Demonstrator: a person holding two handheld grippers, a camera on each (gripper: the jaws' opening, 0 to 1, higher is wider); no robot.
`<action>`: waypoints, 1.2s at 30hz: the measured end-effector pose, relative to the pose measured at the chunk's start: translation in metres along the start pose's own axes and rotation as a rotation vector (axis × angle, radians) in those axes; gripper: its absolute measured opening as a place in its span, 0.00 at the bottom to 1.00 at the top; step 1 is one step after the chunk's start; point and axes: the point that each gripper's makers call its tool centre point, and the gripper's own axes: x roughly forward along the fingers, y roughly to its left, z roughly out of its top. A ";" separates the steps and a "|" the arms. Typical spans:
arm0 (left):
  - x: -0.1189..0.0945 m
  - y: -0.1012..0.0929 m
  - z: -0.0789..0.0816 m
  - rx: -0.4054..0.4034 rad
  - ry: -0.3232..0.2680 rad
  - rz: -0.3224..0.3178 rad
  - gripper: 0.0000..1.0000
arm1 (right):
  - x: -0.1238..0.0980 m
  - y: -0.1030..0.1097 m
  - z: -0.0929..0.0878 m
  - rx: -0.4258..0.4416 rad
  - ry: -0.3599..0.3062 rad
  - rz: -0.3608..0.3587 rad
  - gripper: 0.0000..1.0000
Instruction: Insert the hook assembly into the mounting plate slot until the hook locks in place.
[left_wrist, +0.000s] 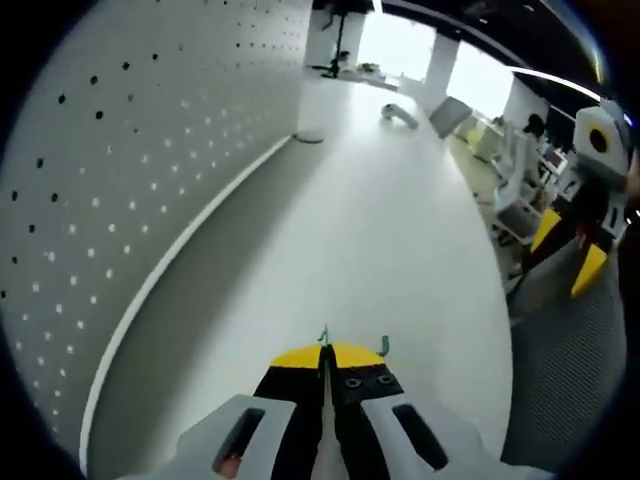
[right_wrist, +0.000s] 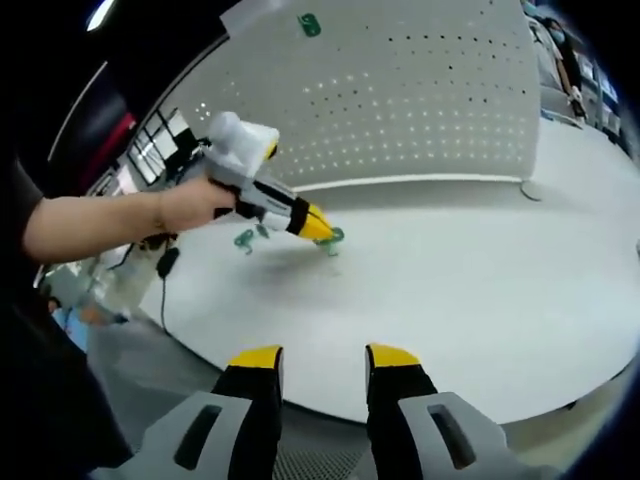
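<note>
Left gripper view: a small green hook (left_wrist: 384, 346) peeks past the yellow tips of the left gripper (left_wrist: 325, 358), whose jaws are pressed together with a thin green piece sticking up between them, so it is clenched on the hook. The tips rest low over a white table (left_wrist: 380, 230). To the left rises a grey pegboard (left_wrist: 130, 150), curved by the lens. The right gripper (left_wrist: 568, 262) shows at the far right edge, off the table.

Right gripper view: the left gripper (right_wrist: 325, 232) comes in from the left, held in a hand (right_wrist: 190, 208), its yellow tip down at the table (right_wrist: 480, 310) with the hook (right_wrist: 333, 238) at the tip. A second green hook (right_wrist: 245, 240) lies on the table just beside it, to the left. Another green piece (right_wrist: 309, 24) hangs high on the pegboard (right_wrist: 420, 90). At the bottom, the right gripper (right_wrist: 323, 362) has its jaws spread apart, released, grasping nothing, near the table's front edge.
</note>
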 end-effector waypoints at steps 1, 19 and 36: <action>-0.002 0.000 0.002 -0.006 -0.004 0.002 0.01 | 0.000 0.000 0.000 0.002 0.002 0.003 0.31; -0.054 -0.010 0.033 -0.066 -0.130 0.080 0.01 | -0.003 0.012 0.011 -0.020 -0.037 0.035 0.32; -0.114 -0.043 0.054 -0.103 -0.256 0.093 0.01 | -0.002 0.024 0.010 -0.093 -0.040 0.069 0.33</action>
